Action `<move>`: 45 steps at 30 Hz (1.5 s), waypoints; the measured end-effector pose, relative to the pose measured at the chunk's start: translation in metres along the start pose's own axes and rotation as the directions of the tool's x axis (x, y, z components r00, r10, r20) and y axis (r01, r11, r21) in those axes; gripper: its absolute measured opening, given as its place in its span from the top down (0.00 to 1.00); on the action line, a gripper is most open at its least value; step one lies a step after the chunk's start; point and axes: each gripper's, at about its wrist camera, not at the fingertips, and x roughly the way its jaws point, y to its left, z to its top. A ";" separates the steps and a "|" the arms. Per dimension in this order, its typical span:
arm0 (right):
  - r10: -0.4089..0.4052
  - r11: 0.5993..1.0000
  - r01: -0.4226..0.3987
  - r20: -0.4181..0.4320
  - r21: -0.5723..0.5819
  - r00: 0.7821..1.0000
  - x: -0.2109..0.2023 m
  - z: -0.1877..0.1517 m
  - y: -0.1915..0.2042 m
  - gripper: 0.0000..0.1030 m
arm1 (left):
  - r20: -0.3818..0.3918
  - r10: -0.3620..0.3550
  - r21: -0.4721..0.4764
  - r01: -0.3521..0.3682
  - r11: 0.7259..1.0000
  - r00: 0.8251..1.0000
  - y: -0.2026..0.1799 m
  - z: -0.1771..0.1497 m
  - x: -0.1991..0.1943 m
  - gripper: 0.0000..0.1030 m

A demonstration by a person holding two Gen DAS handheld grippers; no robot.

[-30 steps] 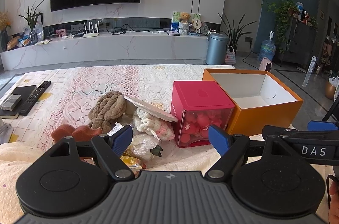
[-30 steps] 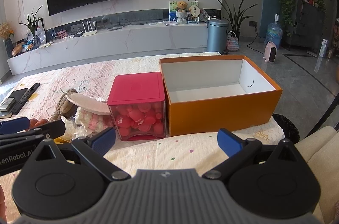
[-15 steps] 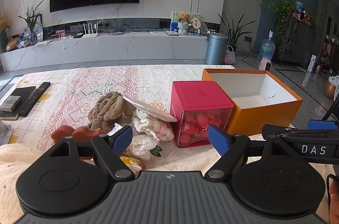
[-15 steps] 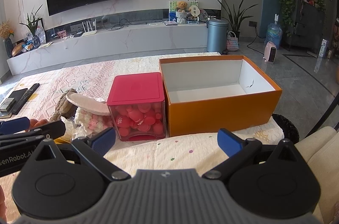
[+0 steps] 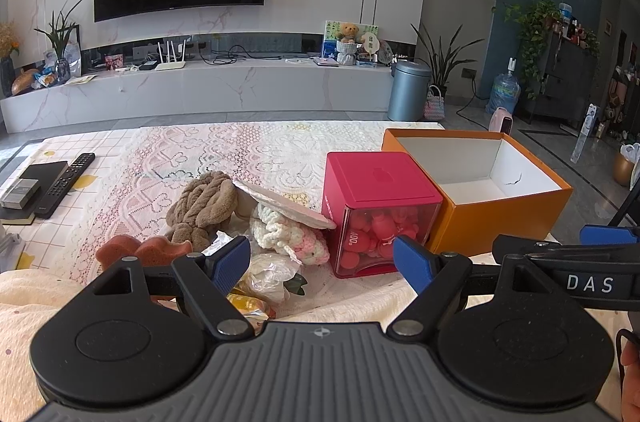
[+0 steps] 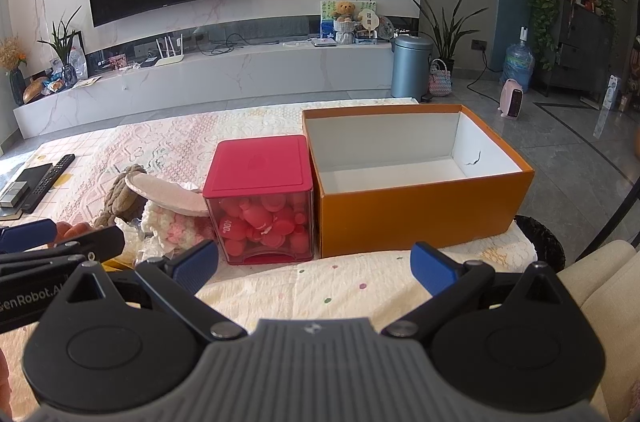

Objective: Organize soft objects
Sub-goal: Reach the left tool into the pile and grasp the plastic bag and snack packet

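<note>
- left gripper [image 5: 322, 260] jaws apart, nothing held, hovering near the soft pile
- right gripper [image 6: 314, 266] jaws apart, nothing held, facing orange box [image 6: 416, 210]
- brown plush [image 5: 204, 202], knitted toy [image 5: 288, 234], pink pad [image 5: 280, 202] heaped just left of red container [image 5: 376, 210]
- orange box touching the container's right side

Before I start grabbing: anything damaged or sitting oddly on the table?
Two things. The orange box has a small dark crack on its inner right wall. A flat pink pad rests tilted on the crocheted toy, leaning against the red container.
</note>
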 end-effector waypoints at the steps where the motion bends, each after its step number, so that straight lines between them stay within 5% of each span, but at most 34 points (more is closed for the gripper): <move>1: 0.000 1.000 0.000 0.000 -0.001 1.000 0.000 0.000 0.000 0.03 | 0.000 0.000 0.000 0.000 1.000 1.000 0.000 0.000 0.000 0.08; 13: 0.079 0.997 -0.080 -0.016 -0.020 0.997 0.014 -0.006 0.011 0.03 | -0.097 -0.057 -0.013 0.057 0.998 0.994 0.028 -0.020 0.006 0.28; 18: 0.130 0.989 -0.134 -0.072 -0.056 0.989 0.029 -0.010 0.025 0.18 | -0.152 -0.075 -0.030 0.071 0.997 0.986 0.051 -0.032 0.011 0.42; 20: 0.153 0.985 -0.160 -0.096 -0.065 0.984 0.035 -0.011 0.032 0.23 | -0.150 -0.055 -0.044 0.049 0.998 0.987 0.060 -0.035 0.011 0.42; 27: 0.210 0.964 -0.232 -0.161 -0.130 0.964 0.058 -0.013 0.060 0.34 | -0.185 -0.021 -0.193 -0.015 0.981 0.983 0.094 -0.035 0.020 0.16; 36: 0.208 0.947 -0.251 -0.214 -0.199 0.954 0.098 -0.009 0.093 0.39 | -0.257 -0.054 -0.418 -0.060 0.906 0.965 0.115 -0.031 0.057 0.13; 45: 0.232 0.933 -0.291 -0.266 -0.210 0.936 0.127 -0.008 0.108 0.40 | -0.335 -0.058 -0.504 -0.127 0.854 0.940 0.124 -0.034 0.098 0.14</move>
